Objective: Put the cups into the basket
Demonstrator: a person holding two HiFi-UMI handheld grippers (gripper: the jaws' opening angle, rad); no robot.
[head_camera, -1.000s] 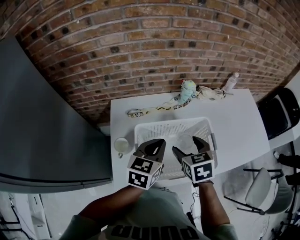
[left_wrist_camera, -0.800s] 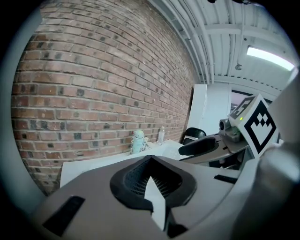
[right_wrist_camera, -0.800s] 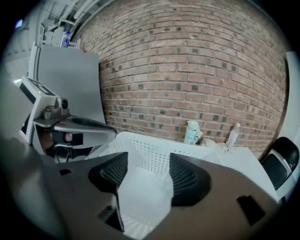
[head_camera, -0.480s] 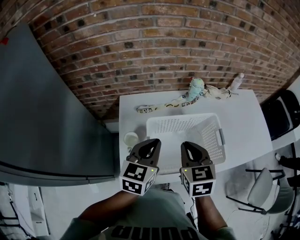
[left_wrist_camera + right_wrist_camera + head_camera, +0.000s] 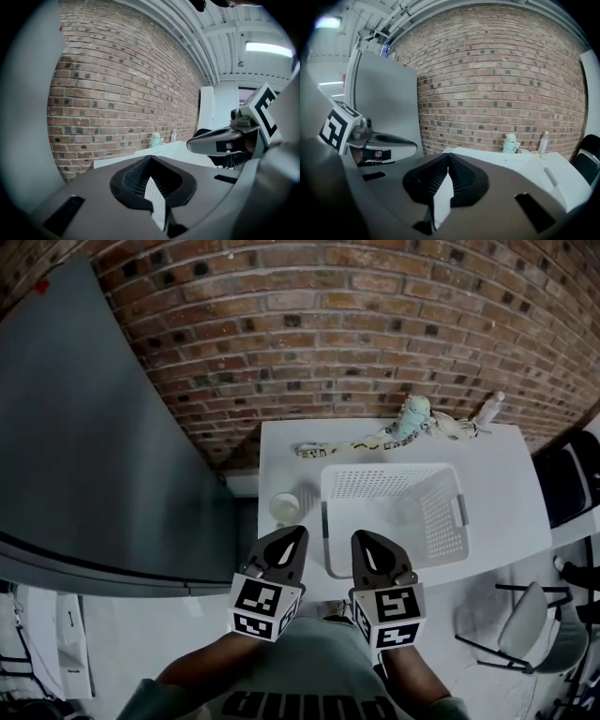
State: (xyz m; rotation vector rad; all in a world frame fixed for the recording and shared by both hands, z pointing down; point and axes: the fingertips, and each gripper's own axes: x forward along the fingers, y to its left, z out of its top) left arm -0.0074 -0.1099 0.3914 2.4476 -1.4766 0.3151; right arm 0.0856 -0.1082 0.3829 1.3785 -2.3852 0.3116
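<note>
A white slotted basket stands on the white table. Inside it rests a pale translucent cup. A second pale cup stands on the table just left of the basket. My left gripper hangs at the table's near edge, below that cup, shut and empty. My right gripper sits beside it at the basket's near left corner; its jaws have closed tip to tip with nothing between them. The left gripper view shows shut jaws, and the right gripper view does too.
A teal plush toy, a clear bottle and a patterned strap lie along the table's far edge by the brick wall. A tall grey cabinet stands at the left. Chairs stand at the right.
Both grippers have drawn back from over the basket to the table's near edge, and their jaws have gone from open to shut. One cup now lies in the basket, free of the grippers.
</note>
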